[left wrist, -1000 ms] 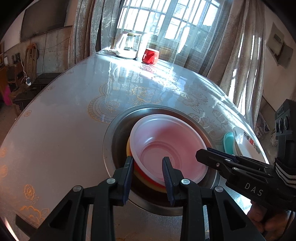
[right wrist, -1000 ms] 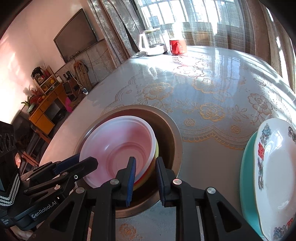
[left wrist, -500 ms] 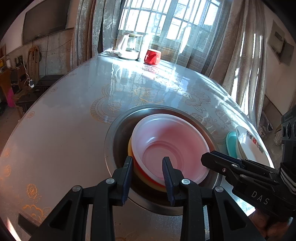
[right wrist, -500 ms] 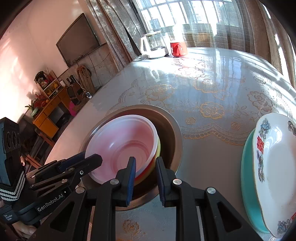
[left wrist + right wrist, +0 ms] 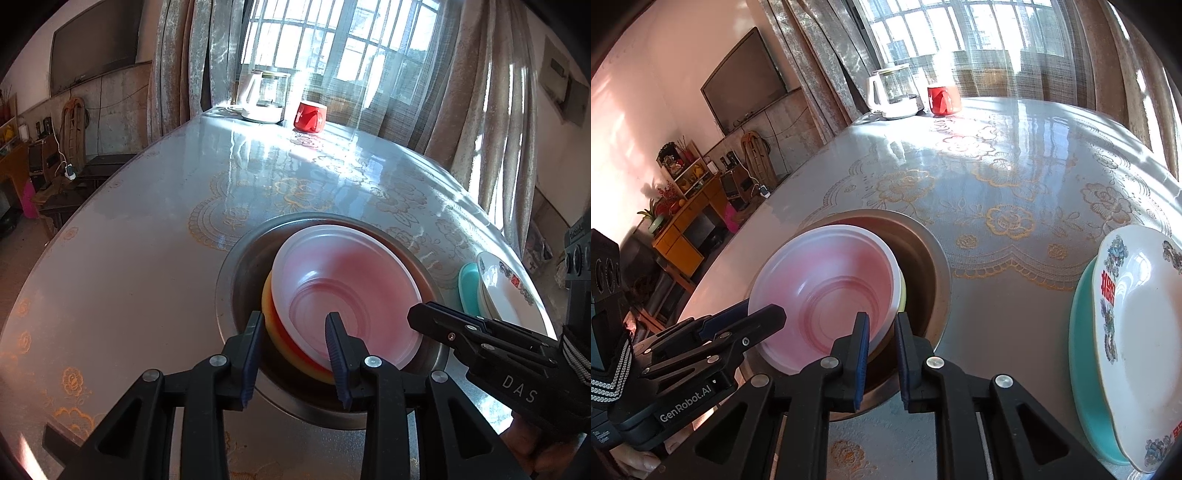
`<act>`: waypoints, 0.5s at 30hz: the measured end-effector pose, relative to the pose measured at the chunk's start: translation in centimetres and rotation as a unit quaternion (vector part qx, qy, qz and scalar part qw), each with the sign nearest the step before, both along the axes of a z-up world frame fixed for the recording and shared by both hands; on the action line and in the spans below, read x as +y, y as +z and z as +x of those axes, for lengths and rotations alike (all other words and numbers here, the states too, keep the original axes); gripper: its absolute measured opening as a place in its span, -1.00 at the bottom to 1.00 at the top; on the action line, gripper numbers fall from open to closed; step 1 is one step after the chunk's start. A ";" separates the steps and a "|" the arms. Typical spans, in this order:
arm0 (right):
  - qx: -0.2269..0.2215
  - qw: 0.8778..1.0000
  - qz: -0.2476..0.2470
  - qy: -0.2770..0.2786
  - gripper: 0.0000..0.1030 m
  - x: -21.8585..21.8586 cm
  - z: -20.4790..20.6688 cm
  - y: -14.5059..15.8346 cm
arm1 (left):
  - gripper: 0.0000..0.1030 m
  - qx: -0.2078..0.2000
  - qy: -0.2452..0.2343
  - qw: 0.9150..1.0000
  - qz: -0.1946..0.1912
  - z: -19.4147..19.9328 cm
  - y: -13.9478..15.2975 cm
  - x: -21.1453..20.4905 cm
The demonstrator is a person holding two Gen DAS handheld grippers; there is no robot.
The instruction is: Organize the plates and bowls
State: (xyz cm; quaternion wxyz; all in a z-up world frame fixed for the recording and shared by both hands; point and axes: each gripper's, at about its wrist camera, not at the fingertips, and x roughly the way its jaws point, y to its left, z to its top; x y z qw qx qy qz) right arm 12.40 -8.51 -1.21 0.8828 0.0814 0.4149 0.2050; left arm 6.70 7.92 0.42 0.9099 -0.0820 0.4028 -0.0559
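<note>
A translucent white bowl tops a nest with a red bowl and a yellow bowl inside a round metal basin. My left gripper straddles the near rims of the nest, one pad outside the yellow bowl and one inside the white bowl, shut on them. At the opposite side my right gripper has its jaws closing tight on the stack's rim, with one pad inside the white bowl. A flowered white plate rests on a teal plate at the right.
A glass kettle and a red cup stand at the table's far edge by the window. The lace-patterned table top stretches between the basin and them. Low furniture and a wall screen lie beyond the table's left edge.
The right gripper's jaws have narrowed on the bowl rim. The bowls, the basin and both hands stay where they were.
</note>
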 end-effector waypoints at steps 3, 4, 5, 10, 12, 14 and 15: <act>-0.003 1.000 0.001 -0.001 -0.65 0.0 -0.2 0.1 | -0.30 -0.002 0.000 1.000 -0.001 -0.1 0.1 0.1; -0.003 1.000 0.002 -0.002 -0.63 0.0 -0.3 0.2 | -0.30 -0.003 0.001 1.000 0.000 -0.1 0.1 0.1; -0.003 1.000 0.002 -0.002 -0.63 0.0 -0.3 0.2 | -0.29 -0.004 0.001 1.000 0.000 -0.2 0.2 0.1; -0.004 1.000 0.004 -0.003 -0.63 -0.1 -0.5 0.3 | -0.28 -0.005 0.003 1.000 -0.004 -0.5 0.4 0.3; -0.005 1.000 0.005 -0.005 -0.62 -0.3 -0.5 0.4 | -0.27 -0.007 0.004 1.000 -0.007 -0.6 0.5 0.5; -0.007 1.000 0.010 -0.008 -0.60 -0.5 -0.6 0.6 | -0.27 -0.009 0.006 1.000 -0.009 -0.8 0.7 0.6; -0.007 1.000 0.012 -0.009 -0.58 -0.6 -0.6 0.6 | -0.26 -0.010 0.008 1.000 -0.009 -0.9 0.8 0.7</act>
